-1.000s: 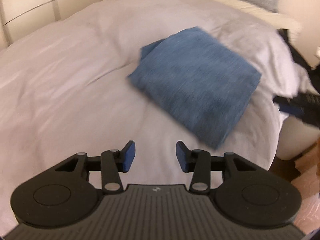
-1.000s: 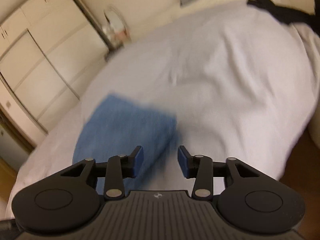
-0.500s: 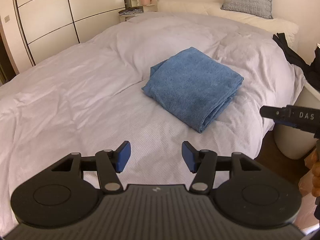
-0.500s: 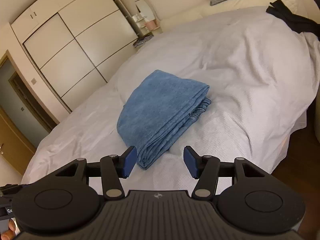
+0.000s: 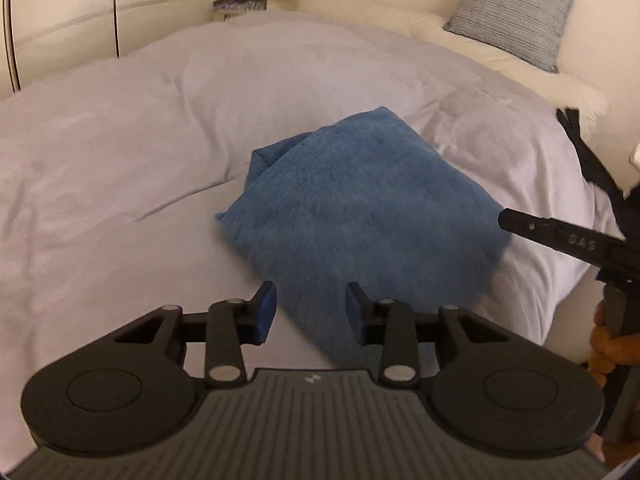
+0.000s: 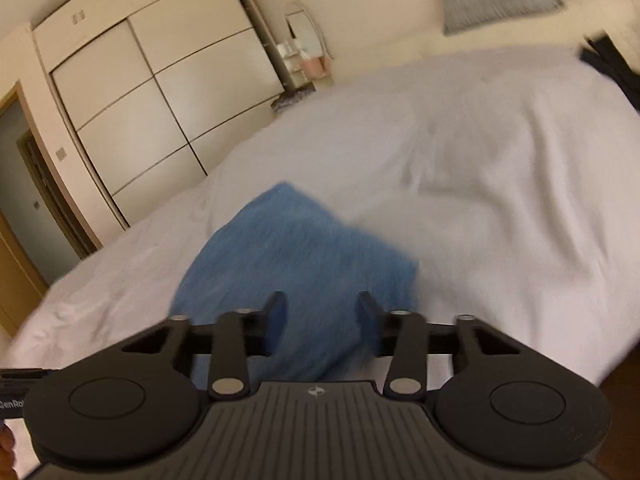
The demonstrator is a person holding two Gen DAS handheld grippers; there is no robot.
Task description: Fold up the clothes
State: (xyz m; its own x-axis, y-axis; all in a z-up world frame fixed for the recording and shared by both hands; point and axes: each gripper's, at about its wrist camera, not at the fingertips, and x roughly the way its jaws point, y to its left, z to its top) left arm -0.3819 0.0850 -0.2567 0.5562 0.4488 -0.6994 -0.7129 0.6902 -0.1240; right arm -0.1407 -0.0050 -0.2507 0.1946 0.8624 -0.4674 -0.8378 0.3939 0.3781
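A folded blue terry-cloth garment (image 5: 360, 208) lies near the middle of the bed's white quilted duvet (image 5: 120, 168). The left gripper (image 5: 311, 308) hovers at the bundle's near corner, its fingers (image 5: 265, 312) closing on nothing. The right gripper (image 6: 322, 320) hangs over the near edge likewise, fingers (image 6: 370, 320) closing, empty, a gap between them.

White duvet bed (image 5: 120, 152), grey cushion (image 5: 516, 12) at headboard, cream sliding wardrobe (image 6: 160, 92), wooden doorway (image 6: 16, 200) beside
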